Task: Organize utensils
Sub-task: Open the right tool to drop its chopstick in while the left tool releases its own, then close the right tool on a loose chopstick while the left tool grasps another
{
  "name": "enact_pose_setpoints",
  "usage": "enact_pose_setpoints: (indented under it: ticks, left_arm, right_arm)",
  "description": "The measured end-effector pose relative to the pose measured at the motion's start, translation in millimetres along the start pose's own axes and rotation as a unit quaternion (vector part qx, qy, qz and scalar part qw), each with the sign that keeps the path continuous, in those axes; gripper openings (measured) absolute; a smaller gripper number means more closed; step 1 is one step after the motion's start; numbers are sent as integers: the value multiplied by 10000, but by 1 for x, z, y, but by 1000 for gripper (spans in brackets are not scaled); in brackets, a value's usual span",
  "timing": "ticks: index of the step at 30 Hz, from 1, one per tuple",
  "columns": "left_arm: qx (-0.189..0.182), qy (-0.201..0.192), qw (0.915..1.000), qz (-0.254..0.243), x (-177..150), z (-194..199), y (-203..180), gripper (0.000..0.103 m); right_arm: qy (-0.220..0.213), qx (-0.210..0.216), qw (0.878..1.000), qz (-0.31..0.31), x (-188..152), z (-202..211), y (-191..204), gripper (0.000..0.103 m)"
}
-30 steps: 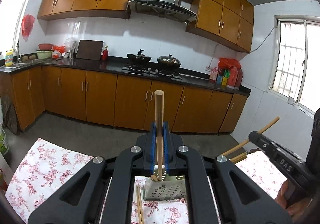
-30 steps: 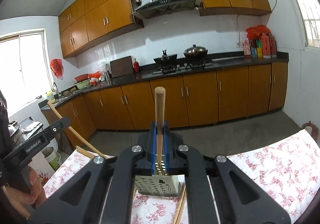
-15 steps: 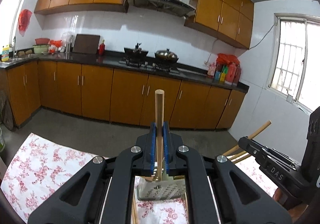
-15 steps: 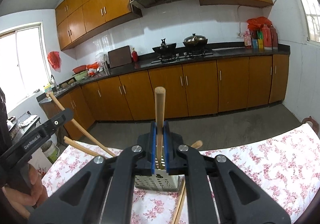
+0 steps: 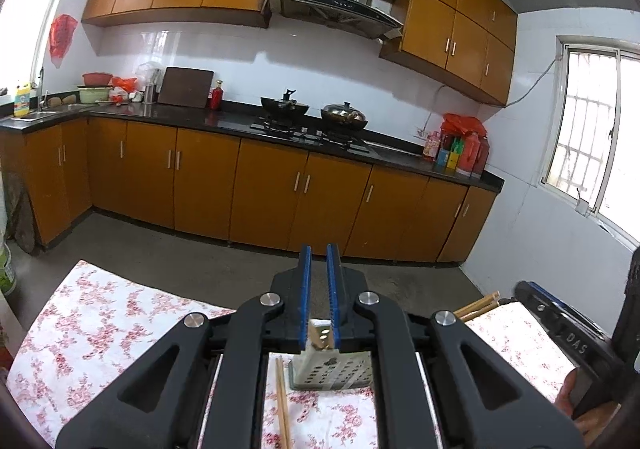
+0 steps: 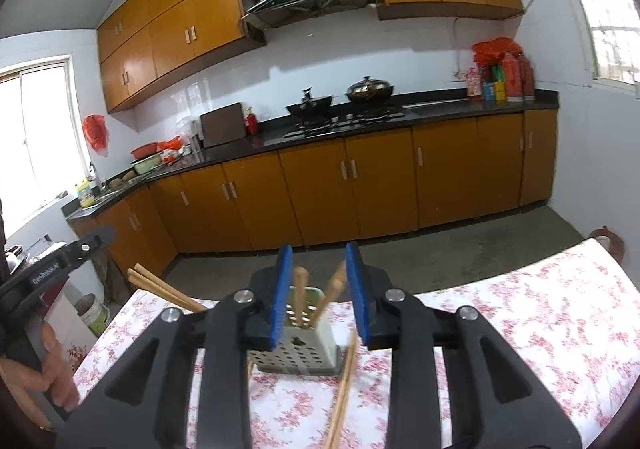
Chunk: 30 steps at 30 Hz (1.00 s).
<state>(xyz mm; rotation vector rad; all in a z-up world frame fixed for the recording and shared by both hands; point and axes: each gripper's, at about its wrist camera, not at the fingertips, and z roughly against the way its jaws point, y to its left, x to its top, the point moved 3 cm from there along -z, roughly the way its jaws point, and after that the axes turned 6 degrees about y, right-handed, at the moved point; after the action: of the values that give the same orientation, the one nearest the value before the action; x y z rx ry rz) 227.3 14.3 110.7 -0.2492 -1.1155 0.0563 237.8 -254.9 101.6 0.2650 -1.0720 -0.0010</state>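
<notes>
A perforated metal holder (image 5: 328, 373) (image 6: 296, 353) stands on the flowered tablecloth (image 5: 100, 329) (image 6: 520, 329). My left gripper (image 5: 318, 261) hovers just above it, its blue pads a narrow slit apart with nothing between them. My right gripper (image 6: 316, 261) is opening and grips nothing. Beyond its pads two wooden chopsticks (image 6: 300, 289) lean inside the holder. Loose chopsticks (image 5: 283, 401) (image 6: 344, 389) lie on the cloth beside the holder. Each view shows the other gripper at its edge, with chopstick ends (image 5: 476, 303) (image 6: 160, 289) beside it.
Brown cabinets (image 5: 280, 197) and a black counter with two woks (image 5: 312, 113) run along the far wall. Bare grey floor (image 6: 460, 253) separates them from the table. A bucket (image 6: 94, 313) stands by the table's left end. A hand (image 6: 52, 381) holds the left gripper.
Each gripper held an upright chopstick before; both sticks are now out of the jaws. The right jaws have spread apart. Both grippers shifted slightly over the holder.
</notes>
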Motion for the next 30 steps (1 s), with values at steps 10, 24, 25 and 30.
enact_pose_setpoints:
  ticks: [10,24,25,30]
  left_arm:
    - [395,353,9985,-148,-52,19,32,15]
    - [706,1690,9831,40,-155,-25,74,15]
    - [706,1721,9825,43,-159,-25,75,15]
    - [684,1913,9791,105,-171,-33,77,15]
  right_arm:
    - [859,-539,9941,-393,-85,-5,-53,34]
    - [2565,-83,9663,-179,-193,-93,-14,21]
    - [2589,-100,9658,-143,-196,-96,-11,21]
    - [2686,-217,9630,-61,-198,-108,-12,17]
